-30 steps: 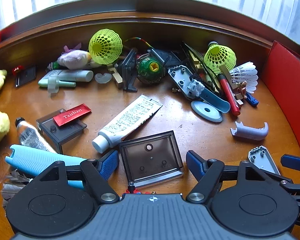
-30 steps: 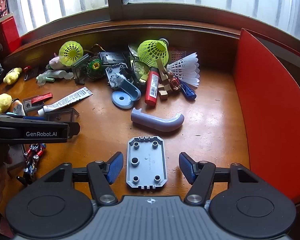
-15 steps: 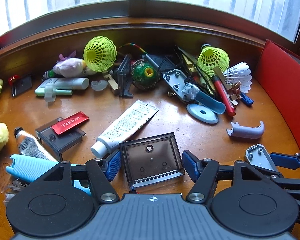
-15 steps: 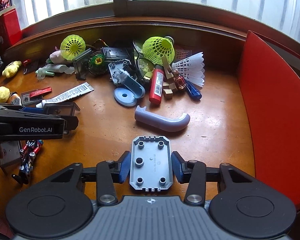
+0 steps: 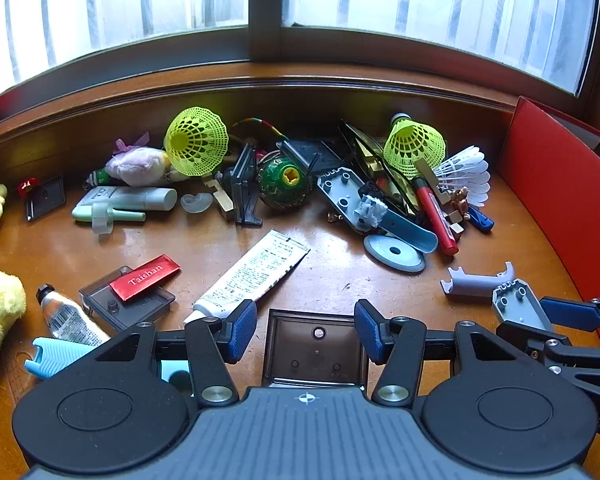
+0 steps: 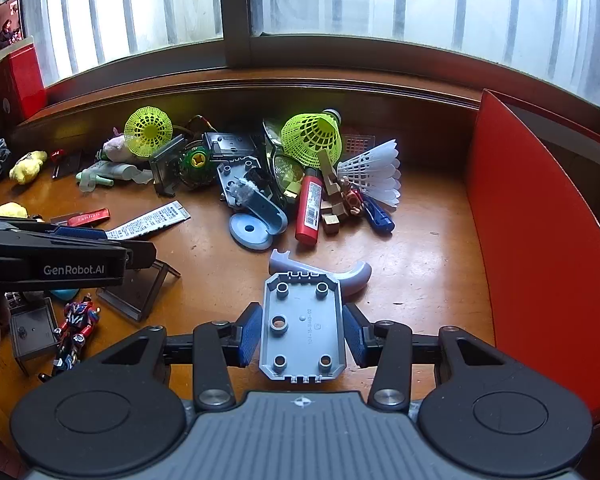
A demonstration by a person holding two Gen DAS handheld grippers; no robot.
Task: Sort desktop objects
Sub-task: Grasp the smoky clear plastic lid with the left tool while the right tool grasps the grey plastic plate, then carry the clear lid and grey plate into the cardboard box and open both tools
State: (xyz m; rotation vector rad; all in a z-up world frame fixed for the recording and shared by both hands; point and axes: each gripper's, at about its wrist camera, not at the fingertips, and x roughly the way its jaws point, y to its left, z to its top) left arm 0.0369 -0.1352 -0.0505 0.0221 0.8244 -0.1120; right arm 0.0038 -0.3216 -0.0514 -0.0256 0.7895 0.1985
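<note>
Red foil on the small packet (image 5: 145, 277) carries the word "Taishan"; it lies across a smoky plastic case (image 5: 126, 301) at the left of the wooden desk (image 5: 340, 276). Beside it the white tube (image 5: 251, 276) shows fine print, too small to read. On the side of the left gripper (image 6: 100, 258), seen from the right wrist camera, stands "GenRobot.AI".

In the left wrist view the left gripper (image 5: 305, 330) has its blue pads on both sides of a dark transparent lid (image 5: 315, 350); whether they press it I cannot tell. The right gripper (image 6: 302, 332) is clenched on a grey plate with round holes (image 6: 302, 324) — both pads touch its long edges. Moulded characters run along the plate, not legible. Just beyond it lies a curved lilac handle (image 6: 354, 276).

Far across the desk, against the wooden back rim, is the heap: two yellow shuttlecocks (image 6: 311, 139), a white feather one (image 6: 374, 176), a red cylinder (image 6: 310, 210) with a barcode label. Bare wood stays open between the heap and the grippers, and to the right up to the red board (image 6: 540, 240) that closes this side.
</note>
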